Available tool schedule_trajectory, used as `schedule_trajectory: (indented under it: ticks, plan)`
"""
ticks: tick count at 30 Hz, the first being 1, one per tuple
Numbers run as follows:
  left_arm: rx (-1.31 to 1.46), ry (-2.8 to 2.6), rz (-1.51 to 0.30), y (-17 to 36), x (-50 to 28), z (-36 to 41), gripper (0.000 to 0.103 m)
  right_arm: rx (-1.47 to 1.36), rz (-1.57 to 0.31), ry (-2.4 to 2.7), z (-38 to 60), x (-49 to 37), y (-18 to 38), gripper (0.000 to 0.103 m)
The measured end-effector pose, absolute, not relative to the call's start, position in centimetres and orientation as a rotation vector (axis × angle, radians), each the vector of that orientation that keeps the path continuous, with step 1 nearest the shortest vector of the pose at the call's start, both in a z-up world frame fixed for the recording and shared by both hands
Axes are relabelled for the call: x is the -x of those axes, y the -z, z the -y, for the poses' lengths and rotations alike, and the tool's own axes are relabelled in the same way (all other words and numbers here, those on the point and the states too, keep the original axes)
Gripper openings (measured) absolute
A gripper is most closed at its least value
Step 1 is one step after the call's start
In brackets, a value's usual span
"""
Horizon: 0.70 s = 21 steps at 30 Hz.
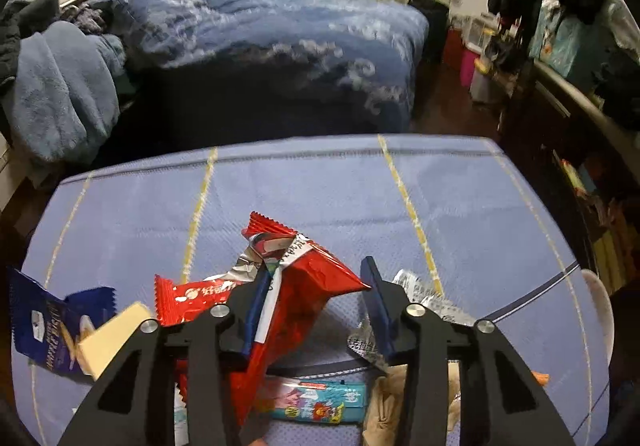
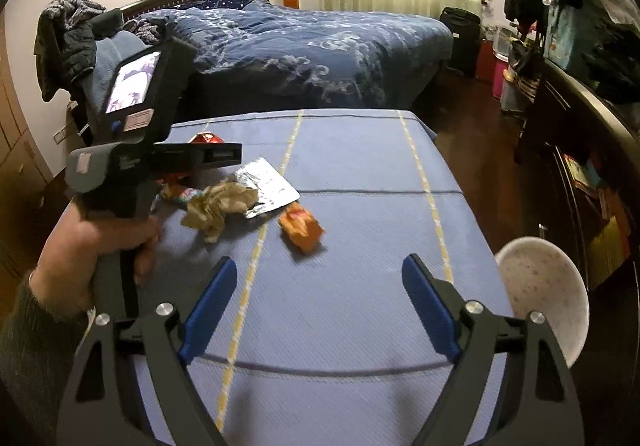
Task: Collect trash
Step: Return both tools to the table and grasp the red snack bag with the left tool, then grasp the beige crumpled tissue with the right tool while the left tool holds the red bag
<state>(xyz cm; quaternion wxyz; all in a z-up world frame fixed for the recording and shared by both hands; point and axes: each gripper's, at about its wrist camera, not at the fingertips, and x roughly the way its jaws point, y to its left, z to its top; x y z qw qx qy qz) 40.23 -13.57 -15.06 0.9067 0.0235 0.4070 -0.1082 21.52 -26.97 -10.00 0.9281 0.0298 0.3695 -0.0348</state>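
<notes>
The red wrapper [image 1: 308, 286] stands between the left gripper [image 1: 316, 306]'s half-narrowed jaws near the table [image 1: 320, 174]'s left edge (grip uncertain). Light, crinkly, slippery: pinch its crimped seam. The right gripper [image 2: 320, 306] gapes empty.

The big wrapper [image 1: 304, 286] sits between the left gripper's [image 1: 316, 286] fingers, on the table [image 1: 320, 186]. A small wrapper [image 1: 192, 296] and a cracker pack [image 1: 48, 322] lie to its left. A foil [image 1: 424, 292] lies to its right. A bowl [image 2: 548, 286] sits right of the right gripper [image 2: 320, 274]. A bed [image 2: 312, 58] is behind the table.
</notes>
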Motion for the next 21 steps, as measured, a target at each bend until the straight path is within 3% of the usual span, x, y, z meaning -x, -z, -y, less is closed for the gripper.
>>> schedule_trajectory:
  ticks: [12,21]
  plan:
    - [0.062,0.175,-0.631,8.0,-35.3,7.7,0.036,-0.094,-0.798,0.021,25.2,-26.6,11.1,0.082]
    - [0.071,0.099,-0.614,7.7,-33.8,3.8,0.036,0.011,-0.845,-0.054,18.5,-31.5,12.3,0.067]
